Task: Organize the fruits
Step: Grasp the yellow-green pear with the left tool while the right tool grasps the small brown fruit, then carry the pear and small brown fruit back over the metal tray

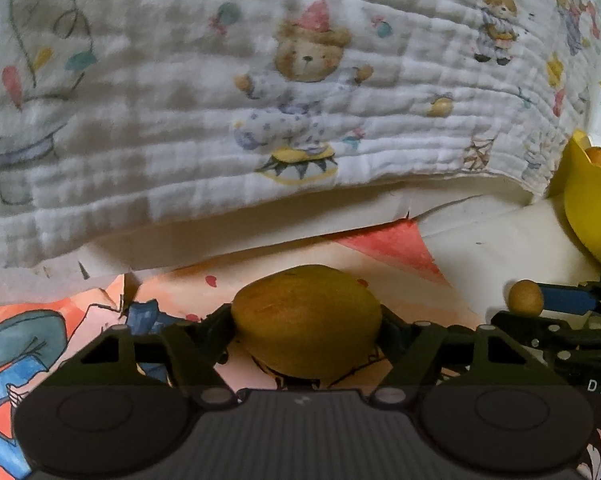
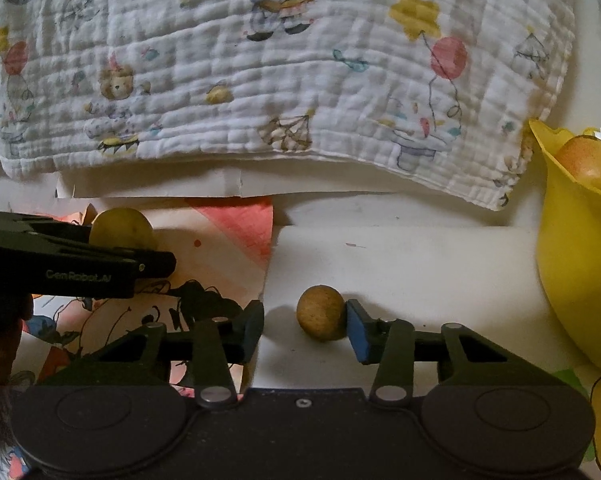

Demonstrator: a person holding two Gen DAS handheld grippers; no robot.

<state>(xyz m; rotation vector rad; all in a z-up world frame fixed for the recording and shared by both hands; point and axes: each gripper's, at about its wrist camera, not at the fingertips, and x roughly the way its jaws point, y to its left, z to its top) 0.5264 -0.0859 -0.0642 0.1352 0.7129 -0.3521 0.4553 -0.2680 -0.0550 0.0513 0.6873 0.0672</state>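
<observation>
One oval fruit (image 1: 306,320), long axis crosswise between left tongs (image 1: 306,330), seemingly gripped.

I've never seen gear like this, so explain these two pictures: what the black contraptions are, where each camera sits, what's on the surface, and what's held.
No robot here: a person holds two hand-held grippers, each with a camera looking along its fingers. The left gripper has its fingers against both sides of a large yellow-brown fruit. The right gripper straddles a small round brown fruit; only one blue pad touches it, so it isn't gripped. A yellow bowl to the right holds another fruit. Cartoon-printed paper covers the surface; a bear-print blanket hangs behind.
</observation>
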